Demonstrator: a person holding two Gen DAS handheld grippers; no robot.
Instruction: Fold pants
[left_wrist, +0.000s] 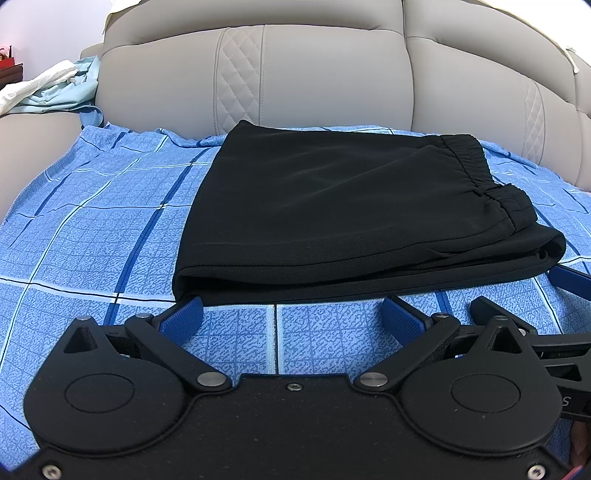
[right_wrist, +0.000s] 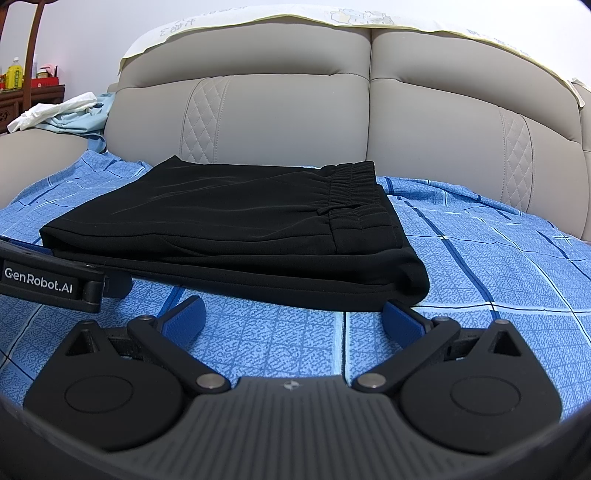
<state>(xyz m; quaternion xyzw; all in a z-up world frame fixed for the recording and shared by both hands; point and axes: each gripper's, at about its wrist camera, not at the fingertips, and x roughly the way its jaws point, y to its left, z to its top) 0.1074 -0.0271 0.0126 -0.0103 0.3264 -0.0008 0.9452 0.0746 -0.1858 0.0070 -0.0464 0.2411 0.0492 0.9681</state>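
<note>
As black pants (left_wrist: 332, 206) lie folded compact on blue sheet (left_wrist: 92, 240), folding judged done; left claw (left_wrist: 291, 314) and right claw (right_wrist: 293, 314) released, empty, just short of pants' near edge; next: withdraw or final smoothing.

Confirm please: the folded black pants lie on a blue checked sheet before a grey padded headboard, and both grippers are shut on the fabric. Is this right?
One thing is wrong: neither gripper is shut. In the left wrist view the left gripper is open, holding nothing, just short of the folded black pants; the right wrist view shows the right gripper likewise. The blue checked sheet and grey padded headboard are right.
</note>
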